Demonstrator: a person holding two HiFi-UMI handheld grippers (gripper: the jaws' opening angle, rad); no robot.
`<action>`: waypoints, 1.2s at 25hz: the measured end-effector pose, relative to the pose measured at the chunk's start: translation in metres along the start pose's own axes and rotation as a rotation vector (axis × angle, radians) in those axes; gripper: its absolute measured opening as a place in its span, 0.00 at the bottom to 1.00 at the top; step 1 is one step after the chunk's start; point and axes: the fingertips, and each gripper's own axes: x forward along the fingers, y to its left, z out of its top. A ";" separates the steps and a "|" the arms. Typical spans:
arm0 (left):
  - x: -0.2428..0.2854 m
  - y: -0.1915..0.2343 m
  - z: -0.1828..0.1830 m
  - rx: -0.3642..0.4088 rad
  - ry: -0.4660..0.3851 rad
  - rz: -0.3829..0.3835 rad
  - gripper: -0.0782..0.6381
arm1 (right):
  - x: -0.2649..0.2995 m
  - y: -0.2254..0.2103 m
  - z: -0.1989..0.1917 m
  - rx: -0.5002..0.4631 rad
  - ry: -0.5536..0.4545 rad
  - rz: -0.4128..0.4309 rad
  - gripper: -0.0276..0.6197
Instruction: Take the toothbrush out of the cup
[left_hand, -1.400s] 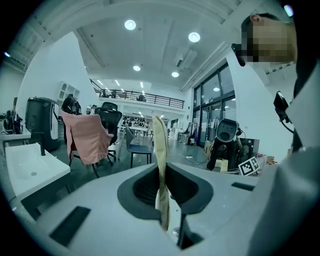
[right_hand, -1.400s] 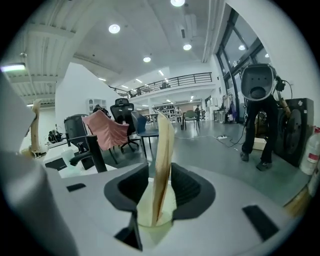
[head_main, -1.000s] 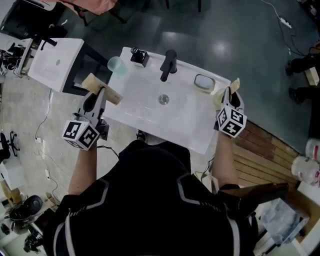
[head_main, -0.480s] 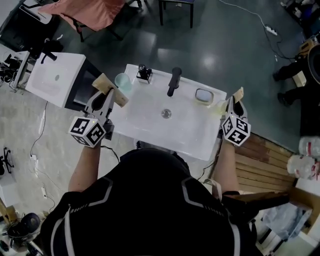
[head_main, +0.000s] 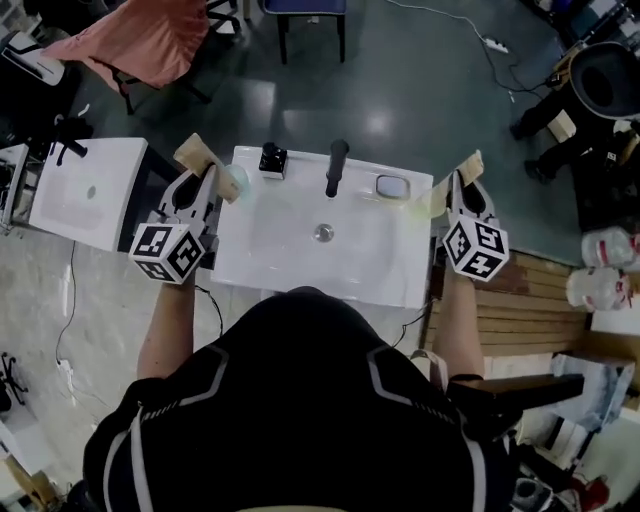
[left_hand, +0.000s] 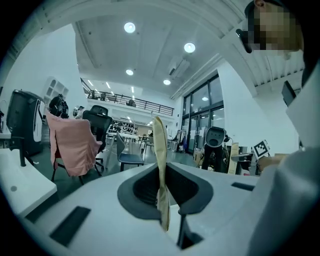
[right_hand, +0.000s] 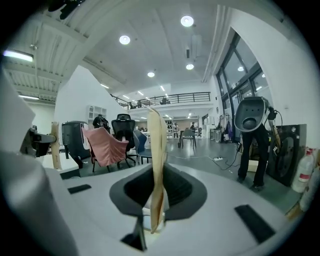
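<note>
In the head view a pale green cup stands at the back left of the white sink. No toothbrush shows in any view. My left gripper hangs off the sink's left edge, its tan jaws just beside the cup and partly covering it. The left gripper view shows those jaws pressed together and empty, pointing level across the room. My right gripper is held off the sink's right edge. Its jaws are closing, the pads nearly touching, with nothing between them.
A black faucet, a small black dispenser and a soap dish line the sink's back. A second white basin stands to the left. Wooden slats lie to the right. Chairs and a pink cloth are beyond.
Both grippers have risen and moved forward along the sink's sides. The left one now reaches the cup's corner. The head view has tilted, showing more floor beyond the sink.
</note>
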 end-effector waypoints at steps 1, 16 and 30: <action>0.000 0.001 0.003 -0.006 -0.008 0.002 0.16 | -0.002 0.005 0.009 0.000 -0.009 0.013 0.12; 0.021 -0.004 0.040 0.049 -0.058 -0.002 0.16 | -0.051 0.029 0.084 -0.022 -0.125 0.034 0.11; 0.025 -0.016 0.053 0.078 -0.086 0.027 0.16 | -0.060 0.031 0.091 -0.040 -0.143 0.046 0.10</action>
